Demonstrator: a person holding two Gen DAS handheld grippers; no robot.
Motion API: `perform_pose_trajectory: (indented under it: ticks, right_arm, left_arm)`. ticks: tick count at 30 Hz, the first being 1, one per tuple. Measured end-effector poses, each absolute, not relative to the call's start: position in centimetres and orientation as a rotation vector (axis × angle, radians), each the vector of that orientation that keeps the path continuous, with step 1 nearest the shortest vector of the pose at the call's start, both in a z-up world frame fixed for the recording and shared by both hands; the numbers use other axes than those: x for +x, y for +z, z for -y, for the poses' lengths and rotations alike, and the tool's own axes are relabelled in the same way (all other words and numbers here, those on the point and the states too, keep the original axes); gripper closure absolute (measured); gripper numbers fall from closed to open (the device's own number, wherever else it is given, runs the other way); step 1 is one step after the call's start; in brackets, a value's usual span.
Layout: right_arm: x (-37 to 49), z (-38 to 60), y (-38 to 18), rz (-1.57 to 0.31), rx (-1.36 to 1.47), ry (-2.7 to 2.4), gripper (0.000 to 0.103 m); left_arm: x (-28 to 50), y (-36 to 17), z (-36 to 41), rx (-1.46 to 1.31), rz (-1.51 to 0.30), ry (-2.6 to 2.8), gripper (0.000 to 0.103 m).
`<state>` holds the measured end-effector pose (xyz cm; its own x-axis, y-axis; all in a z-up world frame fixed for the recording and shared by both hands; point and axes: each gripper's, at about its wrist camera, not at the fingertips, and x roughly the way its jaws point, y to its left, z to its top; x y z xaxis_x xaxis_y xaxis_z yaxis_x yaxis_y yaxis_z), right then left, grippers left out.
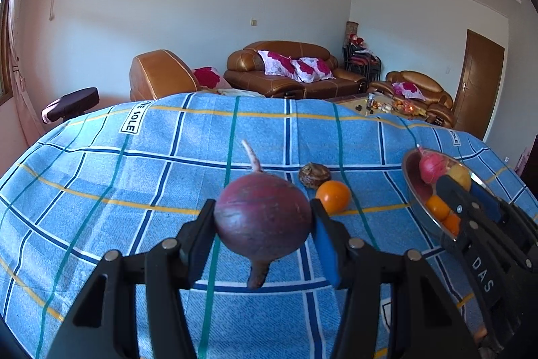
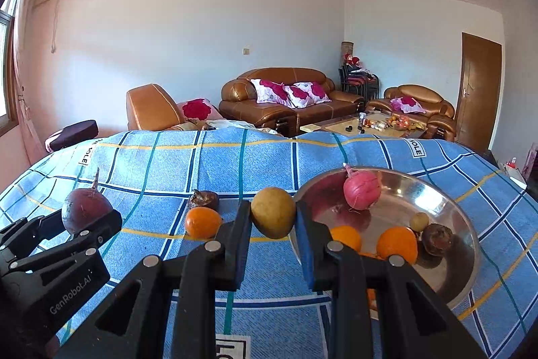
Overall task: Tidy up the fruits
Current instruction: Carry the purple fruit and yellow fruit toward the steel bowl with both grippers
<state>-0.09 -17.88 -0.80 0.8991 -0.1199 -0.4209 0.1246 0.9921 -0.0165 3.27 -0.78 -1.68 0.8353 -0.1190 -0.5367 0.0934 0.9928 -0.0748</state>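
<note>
Two tongs [image 1: 264, 217] [image 2: 273, 217], two fruits gripped

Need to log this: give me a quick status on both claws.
Left claw shut on beet. Right claw shut on yellow fruit, beside bowl. Nothing blocking.

On the worktop [image 2: 269, 157], the orange [image 2: 202, 222] lies before the passion fruit [image 2: 203, 199], left of the metal bowl [image 2: 450, 258] holding an onion [image 2: 361, 194].

Woven checked cloth [image 2: 168, 157] looks matt; the metal bowl [image 2: 403, 187] shines glossy.
</note>
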Motion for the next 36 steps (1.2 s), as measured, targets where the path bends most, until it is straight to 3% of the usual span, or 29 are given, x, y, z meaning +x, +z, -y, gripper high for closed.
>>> perform_pose_trajectory:
  ticks: [36]
  right_arm:
    - [-5.4,23.8,-0.6,-0.426,-0.012,-0.236,0.075]
  left_arm:
    - [-2.3,-1.5,8.4,0.02,-0.55,-0.204,0.047]
